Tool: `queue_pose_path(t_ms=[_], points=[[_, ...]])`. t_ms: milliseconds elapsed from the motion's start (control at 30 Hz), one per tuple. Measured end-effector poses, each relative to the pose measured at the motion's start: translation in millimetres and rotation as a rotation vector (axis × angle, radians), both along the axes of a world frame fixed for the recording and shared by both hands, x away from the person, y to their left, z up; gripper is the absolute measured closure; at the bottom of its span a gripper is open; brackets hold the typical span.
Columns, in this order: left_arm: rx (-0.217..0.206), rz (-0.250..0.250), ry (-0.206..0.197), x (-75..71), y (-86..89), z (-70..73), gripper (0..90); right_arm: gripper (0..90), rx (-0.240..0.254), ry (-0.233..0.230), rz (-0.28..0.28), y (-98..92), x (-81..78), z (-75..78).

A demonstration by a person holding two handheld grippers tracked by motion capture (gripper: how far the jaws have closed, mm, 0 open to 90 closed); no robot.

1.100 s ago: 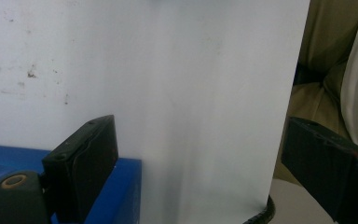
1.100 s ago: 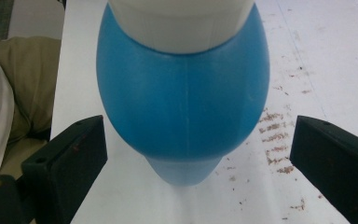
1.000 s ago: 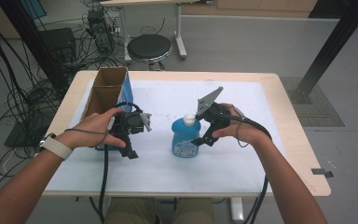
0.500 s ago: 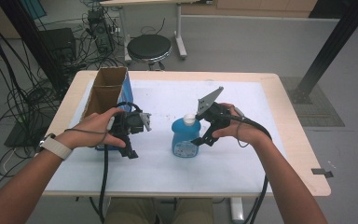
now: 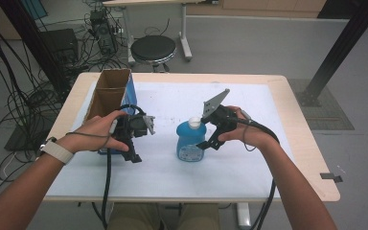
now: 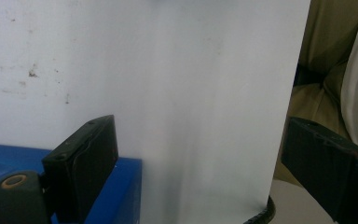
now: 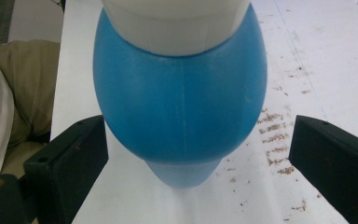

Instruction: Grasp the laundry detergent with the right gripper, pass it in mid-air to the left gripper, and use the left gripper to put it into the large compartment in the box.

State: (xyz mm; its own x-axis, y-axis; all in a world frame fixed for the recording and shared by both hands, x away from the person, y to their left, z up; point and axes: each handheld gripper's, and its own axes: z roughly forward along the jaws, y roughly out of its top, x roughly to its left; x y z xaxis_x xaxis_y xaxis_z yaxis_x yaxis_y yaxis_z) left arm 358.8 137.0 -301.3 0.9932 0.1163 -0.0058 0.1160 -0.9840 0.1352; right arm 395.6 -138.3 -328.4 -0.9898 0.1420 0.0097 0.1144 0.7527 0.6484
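Observation:
A blue bottle (image 5: 189, 142) with a white cap (image 5: 195, 122) stands upright on the white mat in the middle of the table. My right gripper (image 5: 204, 134) is just right of it, tilted down at it. In the right gripper view the bottle (image 7: 182, 107) sits between the two wide-apart jaws of the open gripper (image 7: 200, 161), touching neither, with the cap (image 7: 175, 23) at the top. My left gripper (image 5: 141, 141) is held left of the bottle, beside a cardboard box (image 5: 109, 93). It stands open (image 6: 200, 158) over bare mat.
The box is open at the top and has a blue side (image 6: 126, 186), which lies close under the left jaw. The table's front edge (image 5: 191, 197) and the person's trousers (image 6: 326, 56) are near. A stool (image 5: 153, 48) and cables lie beyond the table.

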Motion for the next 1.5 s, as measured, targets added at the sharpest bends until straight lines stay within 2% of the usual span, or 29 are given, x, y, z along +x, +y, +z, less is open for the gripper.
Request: queue_pose_path(t_ms=[467,1500], points=[[0.003,-0.01,-0.003,0.6,-0.7,0.5,11.4,4.3,0.002,0.003,-0.004,-0.3,-0.3,-0.2],[-0.009,0.004,-0.002,1.4,0.7,-0.5,11.4,4.3,0.003,0.005,-0.002,0.8,1.0,-1.2]])
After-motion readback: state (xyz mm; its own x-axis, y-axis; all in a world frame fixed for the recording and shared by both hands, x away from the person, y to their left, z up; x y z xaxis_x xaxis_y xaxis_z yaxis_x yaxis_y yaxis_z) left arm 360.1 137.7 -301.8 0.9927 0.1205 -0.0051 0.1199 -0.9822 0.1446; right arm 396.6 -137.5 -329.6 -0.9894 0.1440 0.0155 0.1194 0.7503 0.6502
